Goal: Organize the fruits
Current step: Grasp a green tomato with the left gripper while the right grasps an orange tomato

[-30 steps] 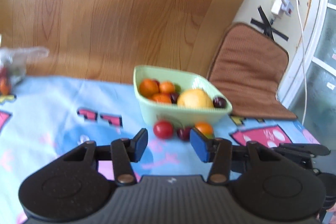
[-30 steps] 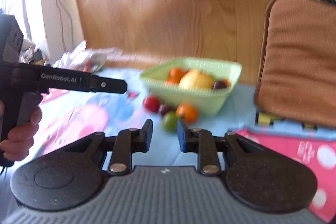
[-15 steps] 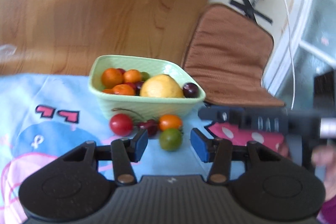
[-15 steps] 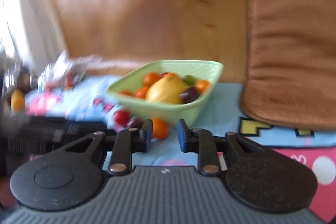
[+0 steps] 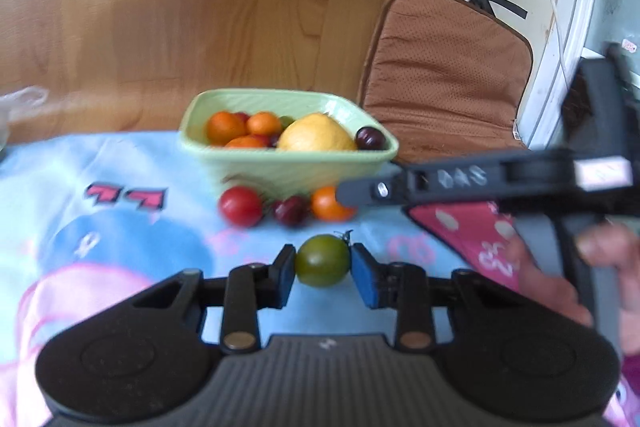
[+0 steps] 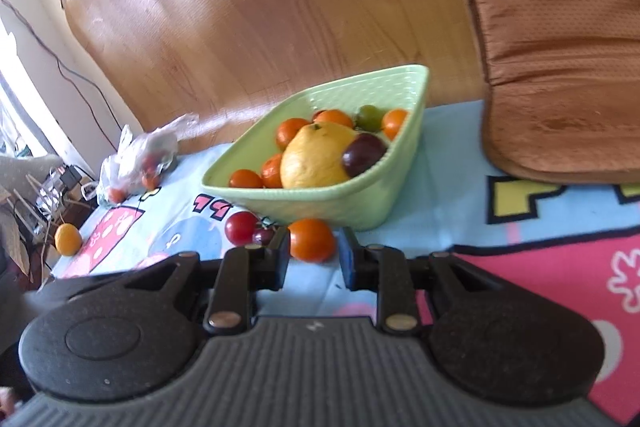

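**A:** where are we on the fruit sort?

**B:** pick phase, both sides at once. My left gripper (image 5: 323, 266) has the green tomato (image 5: 322, 260) between its pads, both pads look to be touching it, so I read it as clenched on it (can't tell if it's off the cloth). My right gripper (image 6: 313, 255) is spread around the orange tomato (image 6: 311, 239), gaps on both sides, not gripping yet

**A:** next?

**B:** I'd say close the right on the orange one, then lift both and carry them over the near wall of the green bowl (image 6: 404, 163), which sits just behind. Bowl is already crowded, so I want a gentle drop into a gap

**A:** how's the green one look?

**B:** small, round, smooth and glossy, dark olive-green, bit of stem on its upper right. Probably slippery and soft, so light squeeze. Red tomato (image 5: 240, 206) and a dark cherry (image 5: 291, 210) are loose by the bowl's base on the printed cloth (image 5: 120, 227)
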{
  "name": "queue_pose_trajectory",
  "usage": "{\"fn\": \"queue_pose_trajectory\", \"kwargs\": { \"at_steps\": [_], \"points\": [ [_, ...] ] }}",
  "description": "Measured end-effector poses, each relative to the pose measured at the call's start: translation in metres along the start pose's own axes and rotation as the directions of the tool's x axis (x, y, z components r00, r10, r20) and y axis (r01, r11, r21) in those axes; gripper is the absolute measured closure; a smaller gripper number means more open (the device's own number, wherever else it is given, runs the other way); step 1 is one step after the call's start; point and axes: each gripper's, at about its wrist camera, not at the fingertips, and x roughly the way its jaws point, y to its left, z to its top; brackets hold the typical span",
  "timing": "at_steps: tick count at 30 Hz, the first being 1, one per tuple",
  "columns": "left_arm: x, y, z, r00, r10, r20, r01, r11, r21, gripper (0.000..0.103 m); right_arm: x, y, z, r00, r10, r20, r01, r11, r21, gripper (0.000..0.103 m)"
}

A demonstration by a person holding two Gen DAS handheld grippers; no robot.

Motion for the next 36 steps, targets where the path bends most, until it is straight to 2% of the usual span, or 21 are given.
{"fn": "queue_pose_trajectory", "kwargs": {
  "at_steps": [3, 6, 9, 13, 17, 20, 22, 23, 27, 30, 36],
  "points": [
    [-0.017, 0.010, -0.012, 1.000, 0.010, -0.011, -0.010, 1.000, -0.027, 0.073, 0.015, 0.005, 0.000, 0.999, -0.021, -0.026, 0.021, 0.999, -0.025, 0.068],
    [-0.037, 0.019, -0.022, 1.000, 0.021, 0.009, -0.020, 0.998, -0.062, 0.073, 0.015, 0.010, -0.004, 0.999, -0.041, -0.035, 0.039, 0.998, -0.055, 0.071],
    [-0.058, 0.034, -0.031, 0.999, 0.030, 0.040, -0.025, 0.993, -0.112, 0.073, -0.009, 0.016, -0.013, 1.000, -0.017, -0.007, 0.017, 0.999, -0.042, 0.071],
    [-0.078, 0.050, -0.042, 0.998, 0.032, 0.057, -0.023, 0.987, -0.162, 0.073, -0.045, 0.037, -0.045, 1.000, 0.012, -0.019, -0.014, 0.993, -0.120, 0.071],
    [-0.086, 0.045, -0.051, 0.999, 0.018, 0.049, -0.011, 0.989, -0.150, 0.073, -0.063, 0.068, -0.083, 0.998, 0.050, -0.037, -0.057, 0.974, -0.219, 0.070],
    [-0.081, 0.035, -0.061, 1.000, 0.013, 0.021, -0.011, 0.993, -0.116, 0.072, -0.060, 0.085, -0.100, 0.999, 0.039, -0.038, -0.048, 0.962, -0.268, 0.070],
    [-0.082, 0.027, -0.068, 0.998, 0.038, 0.045, -0.035, 0.997, -0.072, 0.071, -0.056, 0.089, -0.106, 0.999, 0.018, -0.029, -0.026, 0.960, -0.280, 0.069],
    [-0.083, 0.026, -0.069, 0.998, 0.043, 0.047, -0.040, 0.997, -0.066, 0.065, -0.056, 0.090, -0.107, 1.000, 0.010, -0.018, -0.015, 0.957, -0.291, 0.069],
    [-0.086, 0.027, -0.070, 0.996, 0.065, 0.056, -0.061, 0.995, -0.078, 0.057, -0.055, 0.091, -0.109, 1.000, 0.000, -0.009, -0.002, 0.951, -0.308, 0.067],
    [-0.088, 0.027, -0.070, 0.994, 0.085, 0.064, -0.080, 0.993, -0.089, 0.055, -0.057, 0.094, -0.113, 1.000, -0.007, -0.002, 0.006, 0.943, -0.334, 0.061],
    [-0.089, 0.017, -0.070, 0.990, 0.116, 0.078, -0.113, 0.993, -0.037, 0.055, -0.057, 0.096, -0.116, 1.000, -0.022, 0.004, 0.021, 0.935, -0.353, 0.060]
  ]
}}
